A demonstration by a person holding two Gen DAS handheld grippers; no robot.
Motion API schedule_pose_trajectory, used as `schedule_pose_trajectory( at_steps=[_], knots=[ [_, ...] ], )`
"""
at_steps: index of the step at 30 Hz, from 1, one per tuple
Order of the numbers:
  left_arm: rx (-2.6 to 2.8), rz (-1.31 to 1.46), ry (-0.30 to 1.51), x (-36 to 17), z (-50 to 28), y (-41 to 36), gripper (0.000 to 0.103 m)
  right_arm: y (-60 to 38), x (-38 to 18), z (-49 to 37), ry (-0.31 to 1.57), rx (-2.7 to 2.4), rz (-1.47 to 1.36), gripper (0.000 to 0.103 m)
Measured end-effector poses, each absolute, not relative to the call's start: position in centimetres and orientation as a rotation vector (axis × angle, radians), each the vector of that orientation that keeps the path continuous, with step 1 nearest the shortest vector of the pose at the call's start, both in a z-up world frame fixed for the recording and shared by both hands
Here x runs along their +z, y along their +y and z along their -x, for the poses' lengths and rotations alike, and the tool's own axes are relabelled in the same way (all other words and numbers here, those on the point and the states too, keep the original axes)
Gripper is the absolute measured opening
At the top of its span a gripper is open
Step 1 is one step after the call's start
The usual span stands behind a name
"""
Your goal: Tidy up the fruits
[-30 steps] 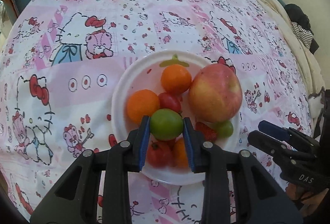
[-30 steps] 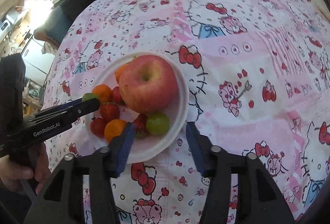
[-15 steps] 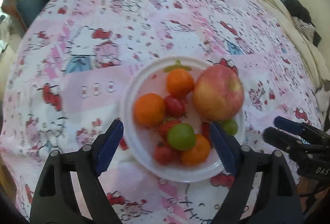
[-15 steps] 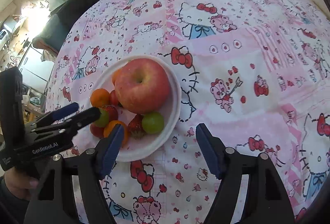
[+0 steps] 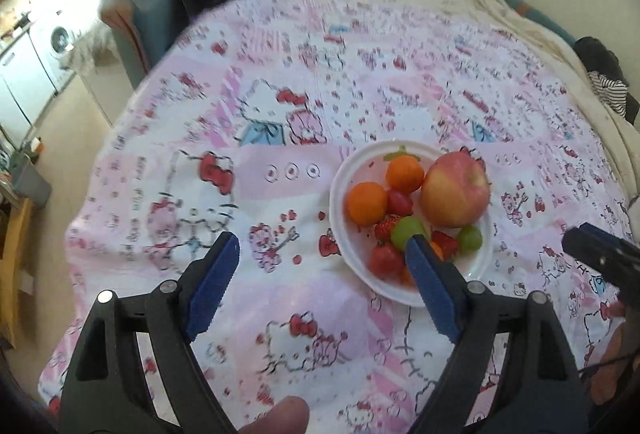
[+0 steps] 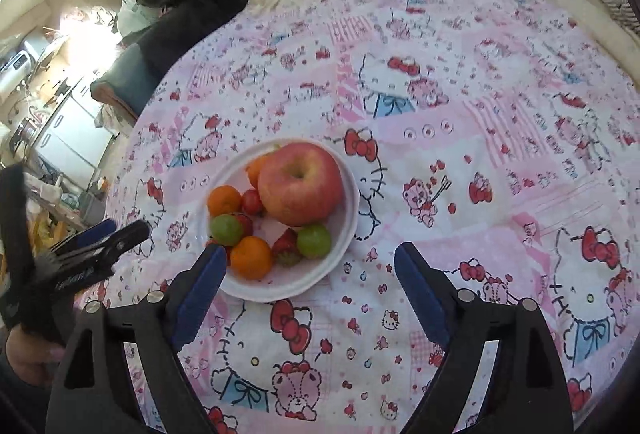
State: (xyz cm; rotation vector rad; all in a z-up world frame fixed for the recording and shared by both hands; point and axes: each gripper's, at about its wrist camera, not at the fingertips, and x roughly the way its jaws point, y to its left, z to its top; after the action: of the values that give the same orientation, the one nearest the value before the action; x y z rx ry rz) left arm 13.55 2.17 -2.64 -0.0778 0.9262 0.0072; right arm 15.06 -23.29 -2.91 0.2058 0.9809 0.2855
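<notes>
Item: white plate (image 6: 344, 234), one, set on a bed covered by a pink cartoon-cat bedspread (image 6: 460, 162), toward the bedspread's left edge as the right wrist view shows it.

Contents of plate:
- Apple (image 6: 300, 185), red-yellow, largest piece, at the far right part of the plate, stem hollow up.
- Oranges, three: one (image 6: 224, 200) at the left rim, one (image 6: 251, 257) at the near rim, one (image 5: 405, 174) at the far rim, partly hidden behind the apple in the right wrist view.
- Green fruits, two: one (image 6: 227, 230) on the left, resting on the other pieces; one (image 6: 314, 241) near the apple's base.
- Strawberry (image 6: 287, 248), between the near orange and the second green fruit (touching both, as far as can be told).
- Small red tomato (image 6: 253, 201), wedged between the left orange and the apple.
- Further red pieces lie under the left green fruit; kind unclear.

Tools:
- Left gripper (image 5: 322, 276): jaws spread wide, holding nothing; its right finger overlaps the plate's near rim in its own view, its left finger hangs over bare bedspread.
- Right gripper (image 6: 308, 292): jaws spread wide, holding nothing, above the plate's near edge.
</notes>
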Motion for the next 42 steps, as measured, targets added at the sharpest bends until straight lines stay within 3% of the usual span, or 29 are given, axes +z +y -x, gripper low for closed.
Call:
schedule_pose_trajectory(
  at_steps=[3,8,20,42],
  knots=[
    [0.004,0.082,0.877,-1.0,-11.6,2.1,0.084,-22.4,-0.9,-13.5,0.917,0.281,-0.155,0.099],
    [-0.032,0.135,0.828,0.9,-8.4,2.5,0.102,-21.9,1.1,-10.3,0.850,0.291,-0.101,0.099],
    [-0.018,0.105,0.706,0.1,-4.3,1.7,0.103,-21.7,-0.6,-6.0,0.751,0.314,-0.107,0.102],
    [-0.009,0.100,0.695,-0.5,-5.0,1.0,0.103,-21.4,-1.0,-6.7,0.706,0.265,-0.068,0.103]
  ],
)
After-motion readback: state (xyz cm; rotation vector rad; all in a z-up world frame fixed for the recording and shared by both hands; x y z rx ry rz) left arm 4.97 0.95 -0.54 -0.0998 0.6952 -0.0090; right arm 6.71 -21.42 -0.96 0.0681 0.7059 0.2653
